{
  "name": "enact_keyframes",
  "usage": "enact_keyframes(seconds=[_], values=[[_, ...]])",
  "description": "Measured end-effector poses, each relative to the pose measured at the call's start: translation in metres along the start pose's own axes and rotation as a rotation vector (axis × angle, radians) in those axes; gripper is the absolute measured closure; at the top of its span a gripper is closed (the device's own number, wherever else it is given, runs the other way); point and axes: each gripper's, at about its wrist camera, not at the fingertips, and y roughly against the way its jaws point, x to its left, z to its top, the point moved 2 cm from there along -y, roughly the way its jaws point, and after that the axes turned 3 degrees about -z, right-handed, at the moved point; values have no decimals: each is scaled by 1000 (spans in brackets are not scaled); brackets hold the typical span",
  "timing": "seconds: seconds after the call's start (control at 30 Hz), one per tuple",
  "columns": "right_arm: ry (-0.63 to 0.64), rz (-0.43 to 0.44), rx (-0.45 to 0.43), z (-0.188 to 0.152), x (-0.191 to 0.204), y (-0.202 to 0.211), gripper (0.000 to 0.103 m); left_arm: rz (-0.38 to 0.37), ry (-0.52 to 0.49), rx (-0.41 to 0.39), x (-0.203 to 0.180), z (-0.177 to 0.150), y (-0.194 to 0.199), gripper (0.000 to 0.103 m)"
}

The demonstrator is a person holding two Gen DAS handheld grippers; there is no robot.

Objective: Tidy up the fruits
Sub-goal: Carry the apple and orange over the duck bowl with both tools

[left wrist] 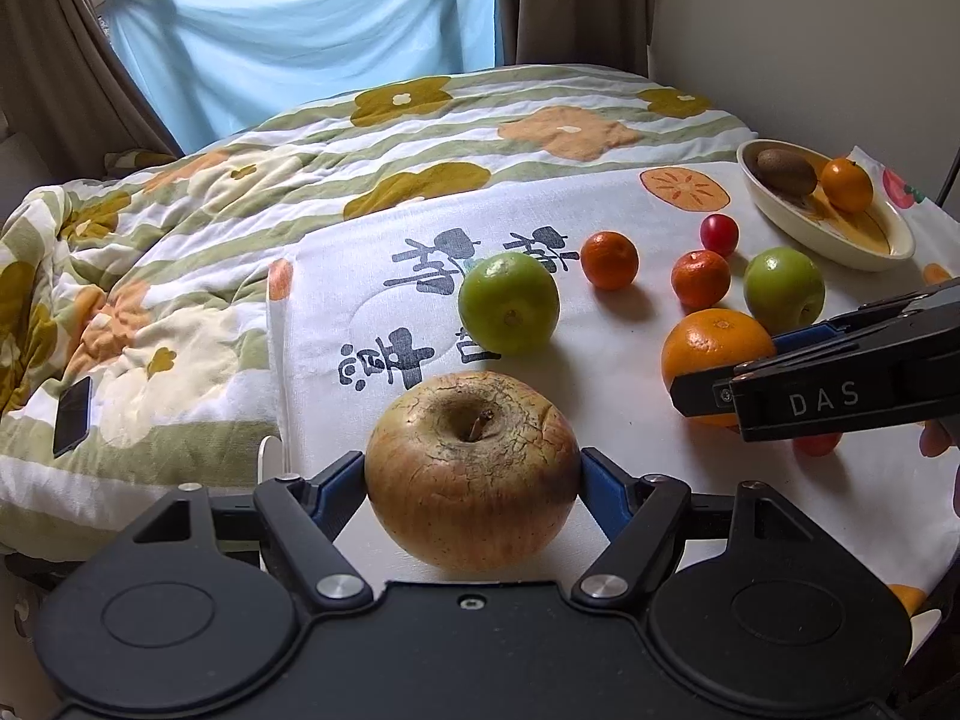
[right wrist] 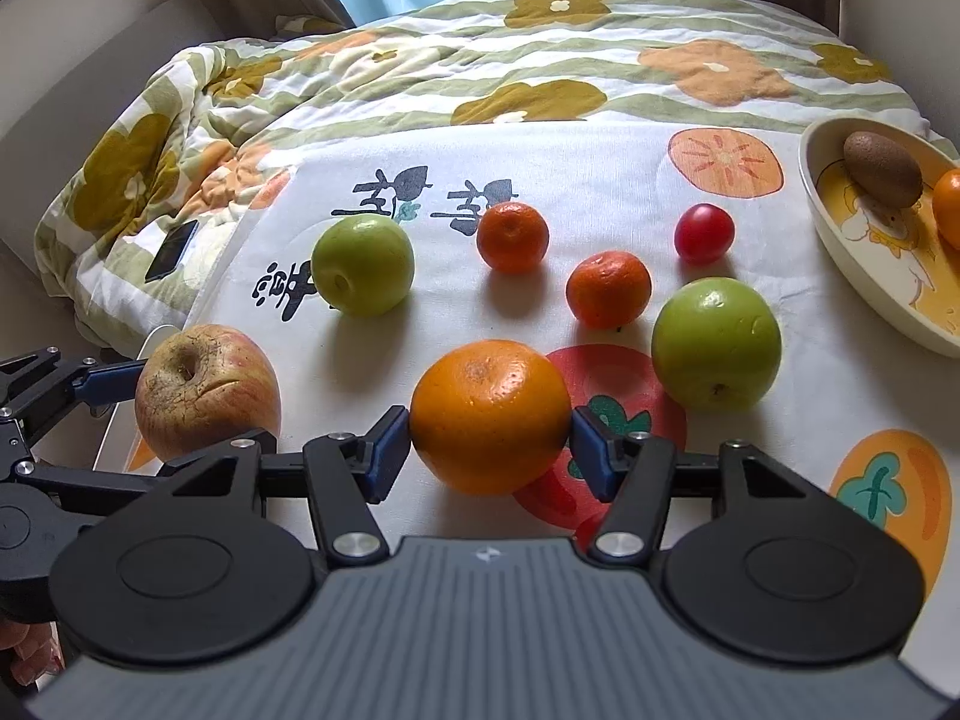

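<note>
Left gripper (left wrist: 472, 471): our fingers clamp the wrinkled apple (left wrist: 471, 468).
Right gripper (right wrist: 491, 441): our fingers pinch the large orange (right wrist: 489, 414).

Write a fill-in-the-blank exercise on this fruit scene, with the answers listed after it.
1. The left gripper is shut on the ____.
2. The right gripper is shut on the large ____.
3. In the bowl, beside an orange fruit, lies a brown ____.
4. The number of green apples on the cloth is ____.

Answers: apple; orange; kiwi; two

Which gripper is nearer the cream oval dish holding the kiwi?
Right. The right gripper, shut on the large orange, sits nearer the cream oval dish; the left gripper holds the wrinkled apple farther away.
</note>
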Motion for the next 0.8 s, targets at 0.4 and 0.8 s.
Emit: enact_keyframes(seconds=[0.4,0.8], values=[[-11,5,-76,9,-7,50,30,8,35,-76,-5,20,43,24],[-22,5,-148,17,-77,102,30,36,76,-136,-57,52,75,24]])
